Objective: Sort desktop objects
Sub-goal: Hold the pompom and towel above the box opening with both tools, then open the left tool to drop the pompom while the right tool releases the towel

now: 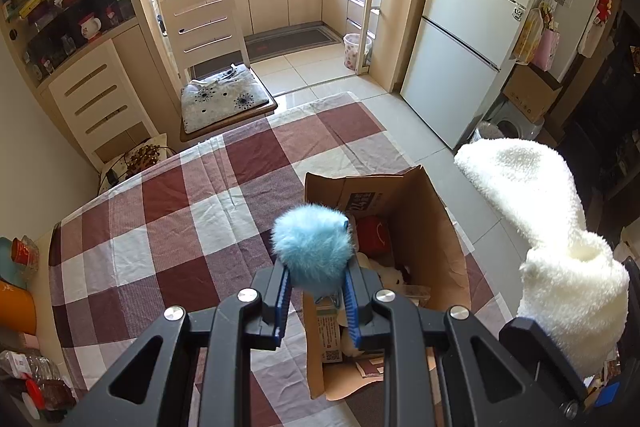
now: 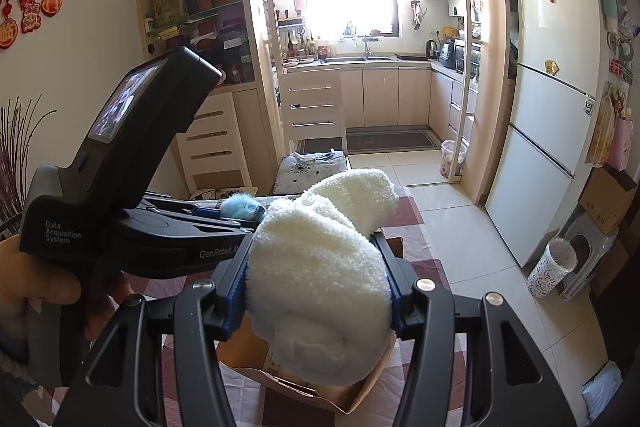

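Note:
My left gripper [image 1: 316, 279] is shut on a fluffy blue pom-pom [image 1: 313, 245] and holds it above the left rim of an open cardboard box [image 1: 436, 223] on the checked tablecloth [image 1: 168, 211]. The box holds a red item [image 1: 374, 237], a white plush toy and papers. My right gripper [image 2: 318, 291] is shut on a rolled white fleecy cloth [image 2: 324, 279] and holds it over the same box [image 2: 360, 395]. That cloth also shows at the right of the left wrist view [image 1: 560, 227]. The left gripper's body [image 2: 120, 195] and the pom-pom [image 2: 240, 207] show at left in the right wrist view.
A chair with a grey cushion [image 1: 224, 99] stands at the table's far edge. An orange item [image 1: 16, 307], a red cup [image 1: 24, 251] and packets [image 1: 36, 375] lie at the table's left edge. A white fridge [image 1: 460, 59] stands right, with a stool and boxes beside it.

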Demonstrator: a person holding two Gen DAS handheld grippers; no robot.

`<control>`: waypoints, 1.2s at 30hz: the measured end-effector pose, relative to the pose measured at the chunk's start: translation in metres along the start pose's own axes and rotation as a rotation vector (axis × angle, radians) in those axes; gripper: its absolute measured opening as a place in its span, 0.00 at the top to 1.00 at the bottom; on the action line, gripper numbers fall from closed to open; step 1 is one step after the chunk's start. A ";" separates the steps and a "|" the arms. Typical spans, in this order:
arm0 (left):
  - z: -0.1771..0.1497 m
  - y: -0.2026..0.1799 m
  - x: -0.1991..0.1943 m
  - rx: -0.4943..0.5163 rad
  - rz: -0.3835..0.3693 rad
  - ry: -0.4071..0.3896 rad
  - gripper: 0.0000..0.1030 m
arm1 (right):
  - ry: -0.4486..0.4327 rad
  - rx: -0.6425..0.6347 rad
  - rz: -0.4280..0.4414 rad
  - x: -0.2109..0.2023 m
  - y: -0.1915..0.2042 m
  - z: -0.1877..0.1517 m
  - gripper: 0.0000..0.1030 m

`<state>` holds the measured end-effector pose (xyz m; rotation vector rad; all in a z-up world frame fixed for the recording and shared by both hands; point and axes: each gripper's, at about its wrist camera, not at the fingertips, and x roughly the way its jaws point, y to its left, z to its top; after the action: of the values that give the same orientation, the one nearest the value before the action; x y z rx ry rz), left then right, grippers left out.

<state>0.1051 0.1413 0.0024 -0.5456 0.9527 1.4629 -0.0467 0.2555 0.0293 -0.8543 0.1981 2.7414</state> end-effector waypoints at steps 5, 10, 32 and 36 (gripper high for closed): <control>0.000 0.000 0.002 0.000 -0.001 0.004 0.78 | 0.010 -0.001 0.003 0.003 -0.002 -0.001 0.46; 0.000 -0.001 0.005 0.003 -0.001 0.007 0.78 | 0.025 -0.001 0.004 0.008 -0.004 -0.004 0.46; 0.002 -0.004 -0.013 0.017 0.033 -0.080 0.35 | -0.030 0.038 -0.054 -0.005 -0.013 -0.002 0.16; -0.001 -0.005 -0.015 0.018 0.039 -0.080 0.35 | -0.032 0.040 -0.052 -0.009 -0.013 -0.003 0.13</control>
<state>0.1122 0.1310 0.0123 -0.4543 0.9167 1.4990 -0.0339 0.2650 0.0311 -0.7938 0.2208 2.6913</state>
